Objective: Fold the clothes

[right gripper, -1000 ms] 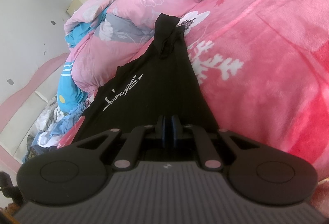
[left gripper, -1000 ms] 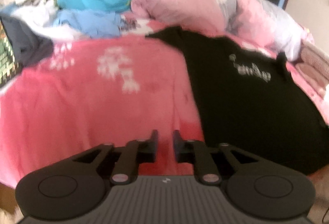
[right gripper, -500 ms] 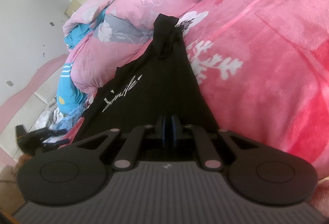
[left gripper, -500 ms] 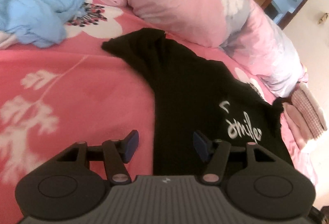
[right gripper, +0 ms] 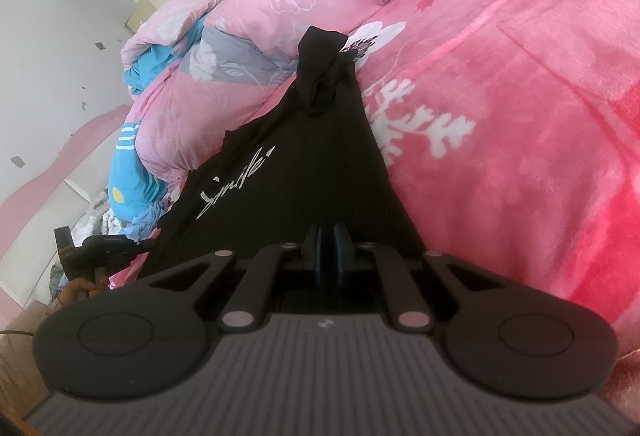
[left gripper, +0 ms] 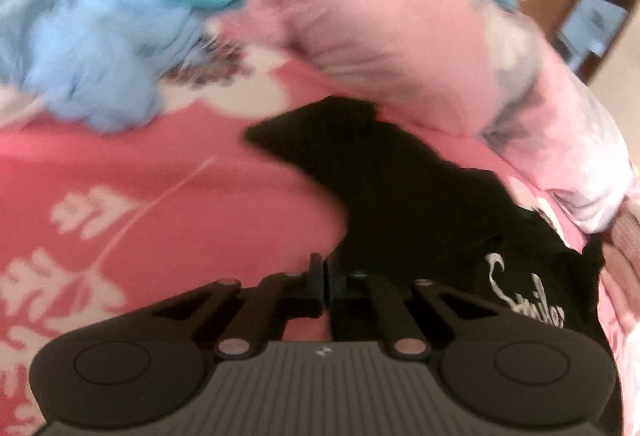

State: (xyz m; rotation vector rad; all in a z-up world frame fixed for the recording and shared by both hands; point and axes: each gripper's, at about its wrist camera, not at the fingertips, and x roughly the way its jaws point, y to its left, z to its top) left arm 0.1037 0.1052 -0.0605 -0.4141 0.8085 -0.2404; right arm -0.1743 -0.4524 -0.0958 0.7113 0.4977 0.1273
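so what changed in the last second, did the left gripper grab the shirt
The left gripper swung across the pink blanket to the black shirt, opened, then shut on its edge. The right gripper stayed clamped on the shirt, unmoved.

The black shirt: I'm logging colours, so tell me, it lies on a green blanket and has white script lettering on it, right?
Not quite. The black shirt lies on a pink blanket with white flower prints, not a green one; the right wrist view shows this plainly. The rest holds: the white script lettering is on the shirt.
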